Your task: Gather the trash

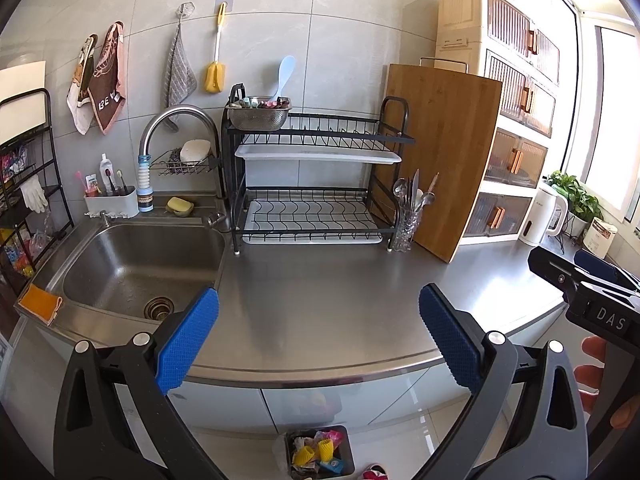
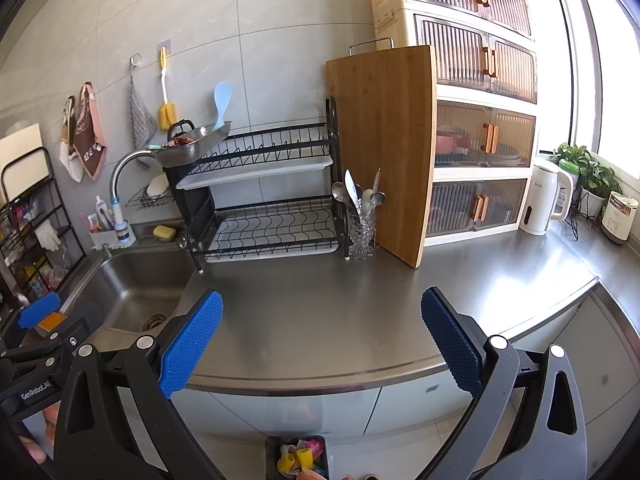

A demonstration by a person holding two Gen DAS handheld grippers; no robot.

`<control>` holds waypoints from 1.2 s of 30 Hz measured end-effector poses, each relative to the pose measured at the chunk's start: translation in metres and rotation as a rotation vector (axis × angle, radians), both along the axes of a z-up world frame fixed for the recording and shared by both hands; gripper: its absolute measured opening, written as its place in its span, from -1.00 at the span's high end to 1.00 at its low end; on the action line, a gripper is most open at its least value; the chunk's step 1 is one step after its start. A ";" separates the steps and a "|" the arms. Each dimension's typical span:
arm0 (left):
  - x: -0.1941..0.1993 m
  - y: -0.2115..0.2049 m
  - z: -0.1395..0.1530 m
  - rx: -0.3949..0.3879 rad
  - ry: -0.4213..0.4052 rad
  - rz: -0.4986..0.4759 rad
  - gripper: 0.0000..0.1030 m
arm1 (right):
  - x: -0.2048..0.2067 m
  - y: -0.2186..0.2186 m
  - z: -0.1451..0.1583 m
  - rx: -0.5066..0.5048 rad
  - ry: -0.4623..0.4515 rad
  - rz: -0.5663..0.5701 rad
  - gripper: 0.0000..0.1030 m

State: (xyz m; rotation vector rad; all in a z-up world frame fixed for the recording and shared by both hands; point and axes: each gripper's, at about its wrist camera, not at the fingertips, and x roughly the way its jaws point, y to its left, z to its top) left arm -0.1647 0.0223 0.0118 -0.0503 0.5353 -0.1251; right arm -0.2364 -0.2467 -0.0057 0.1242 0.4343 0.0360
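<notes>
A small dark trash bin [image 1: 320, 454] stands on the floor below the counter edge, filled with colourful wrappers and yellow pieces; it also shows in the right wrist view [image 2: 296, 458]. My left gripper [image 1: 318, 332] is open and empty, held above the steel countertop [image 1: 320, 280] near its front edge. My right gripper [image 2: 322, 334] is open and empty, beside the left one over the same counter. The right gripper shows at the right edge of the left wrist view [image 1: 592, 284]. No loose trash shows on the counter.
A steel sink [image 1: 136, 264] with faucet lies at the left. A black dish rack [image 1: 316, 184] with a colander, a glass cutlery holder [image 1: 408, 224], a wooden cutting board [image 1: 440, 160], a storage cabinet [image 2: 476, 100] and a white kettle [image 2: 546, 196] line the back.
</notes>
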 end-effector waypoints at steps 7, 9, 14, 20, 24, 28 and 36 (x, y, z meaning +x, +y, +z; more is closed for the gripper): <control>-0.001 0.004 0.002 -0.004 -0.004 0.024 -0.85 | 0.002 0.001 0.001 0.000 -0.004 0.008 -0.94; -0.001 0.005 0.002 -0.006 -0.002 0.025 -0.85 | 0.002 0.002 0.000 -0.001 -0.005 0.011 -0.94; 0.002 0.010 0.001 -0.026 0.010 0.049 -0.85 | 0.002 0.004 0.002 -0.001 -0.013 0.019 -0.94; 0.003 0.011 0.003 -0.015 0.004 0.050 -0.85 | 0.005 0.007 0.001 0.001 -0.009 0.022 -0.94; 0.005 0.013 0.004 -0.003 0.002 0.060 -0.85 | 0.008 0.009 0.000 -0.001 -0.005 0.023 -0.94; 0.005 0.014 0.005 0.008 -0.004 0.063 -0.85 | 0.009 0.010 0.000 0.001 -0.006 0.022 -0.94; 0.007 0.014 0.005 0.020 -0.011 0.062 -0.85 | 0.014 0.014 -0.003 0.002 0.002 0.031 -0.94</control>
